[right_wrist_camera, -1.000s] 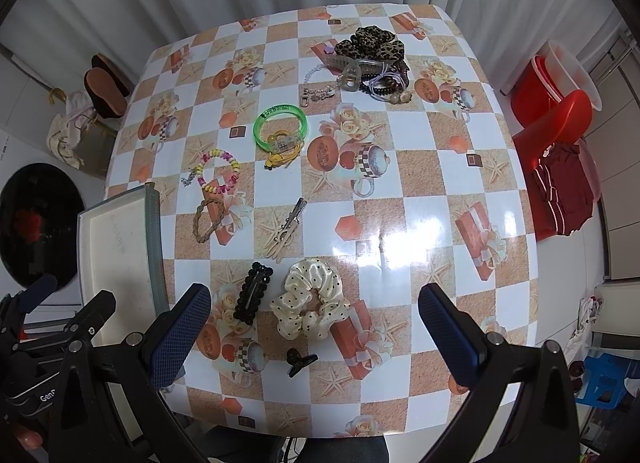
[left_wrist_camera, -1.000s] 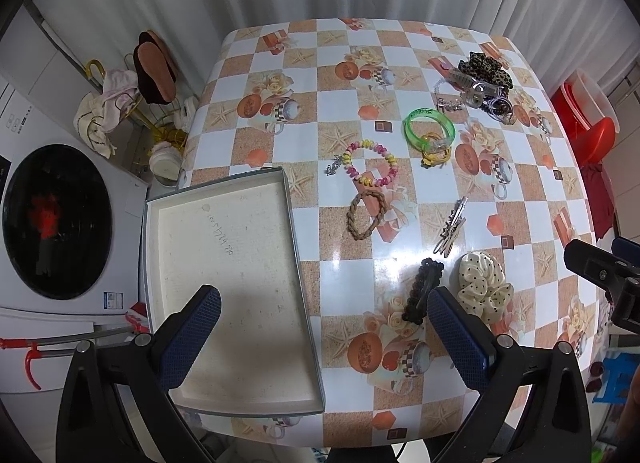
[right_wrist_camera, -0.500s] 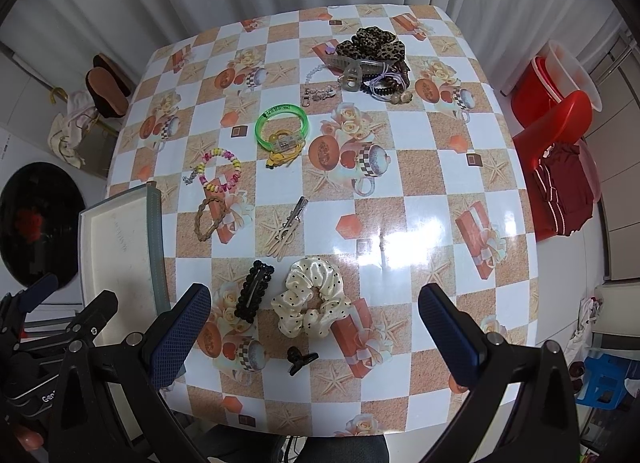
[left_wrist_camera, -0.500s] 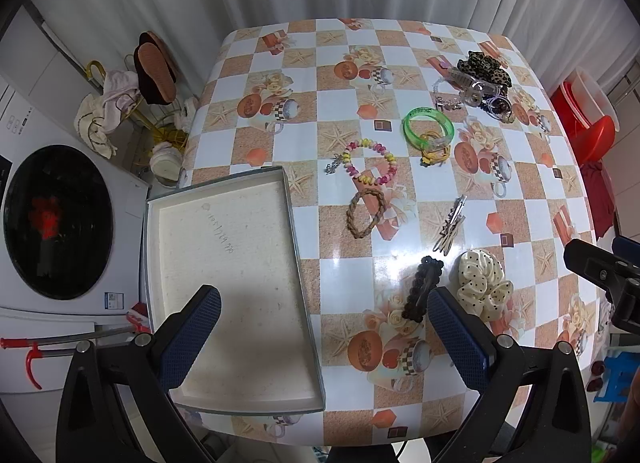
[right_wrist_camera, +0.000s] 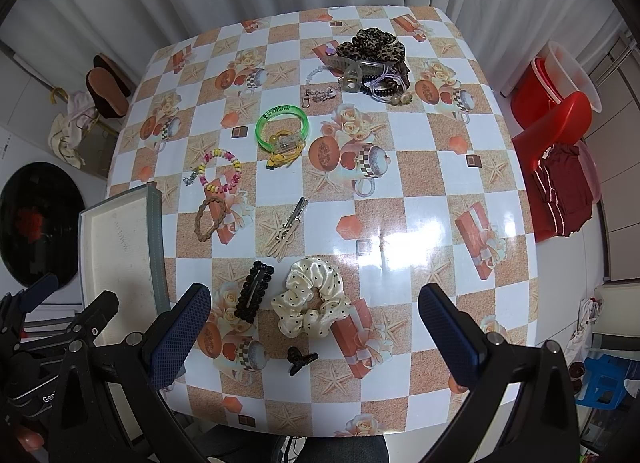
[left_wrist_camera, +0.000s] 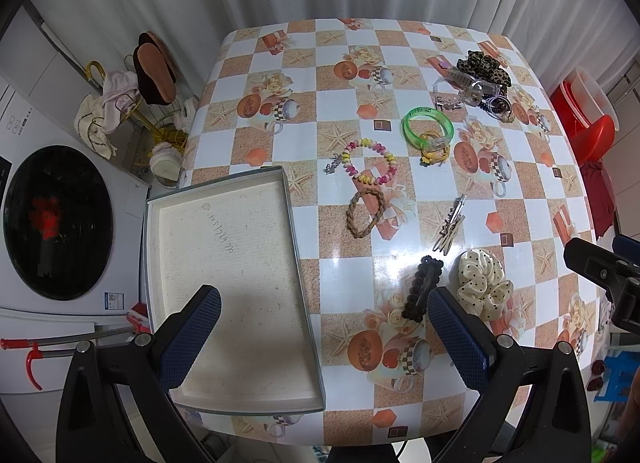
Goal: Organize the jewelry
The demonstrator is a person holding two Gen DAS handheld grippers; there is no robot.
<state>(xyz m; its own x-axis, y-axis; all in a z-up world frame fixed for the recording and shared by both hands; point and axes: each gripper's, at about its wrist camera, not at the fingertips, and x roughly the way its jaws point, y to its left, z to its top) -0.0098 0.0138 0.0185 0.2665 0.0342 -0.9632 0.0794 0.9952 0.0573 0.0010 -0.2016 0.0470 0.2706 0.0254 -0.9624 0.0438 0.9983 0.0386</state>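
Note:
Jewelry and hair pieces lie loose on the patterned table (left_wrist_camera: 344, 251): a green bangle (left_wrist_camera: 427, 128), a coloured bead bracelet (left_wrist_camera: 370, 161), a braided brown ring (left_wrist_camera: 365, 212), metal clips (left_wrist_camera: 450, 229), a black beaded clip (left_wrist_camera: 422, 287), a cream dotted scrunchie (left_wrist_camera: 482, 283), and a leopard scrunchie pile (left_wrist_camera: 482, 73). An empty white tray (left_wrist_camera: 232, 283) sits at the table's left front. My left gripper (left_wrist_camera: 320, 339) is open above the tray's right edge. My right gripper (right_wrist_camera: 316, 335) is open above the cream scrunchie (right_wrist_camera: 310, 301) and a small black claw clip (right_wrist_camera: 300, 359).
A washing machine (left_wrist_camera: 52, 223) stands left of the table, with a rack of slippers and cloths (left_wrist_camera: 132, 91) behind it. Red plastic tubs (right_wrist_camera: 556, 103) and a red garment sit to the right. White curtains hang behind.
Both views have shifted very slightly; the objects and the open jaws are unchanged.

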